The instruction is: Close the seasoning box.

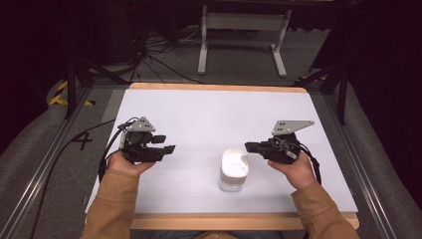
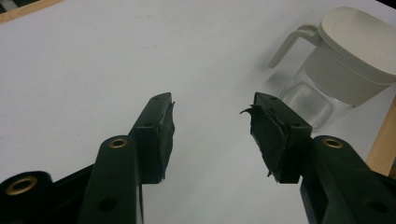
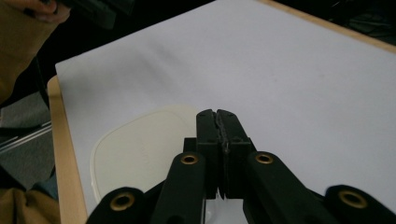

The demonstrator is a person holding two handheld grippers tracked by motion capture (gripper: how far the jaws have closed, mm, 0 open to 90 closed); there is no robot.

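A clear pitcher with a white lid (image 1: 234,169) stands on the white table (image 1: 214,114) near its front edge, between my two grippers. The left gripper view has the pitcher (image 2: 345,60) at upper right, its handle (image 2: 292,42) pointing left. My left gripper (image 1: 166,144) is held a hand's width to its left, above the table. Its jaws stand open around bare table (image 2: 212,105). My right gripper (image 1: 249,147) is shut just at the pitcher's right far corner. In the right gripper view its closed jaws (image 3: 218,114) hover over the lid (image 3: 140,149), nothing between them.
The table's wooden front edge (image 1: 239,220) runs just below the pitcher. A white metal frame (image 1: 244,30) and cables lie on the floor beyond the far edge. Dark stands rise at both sides of the table.
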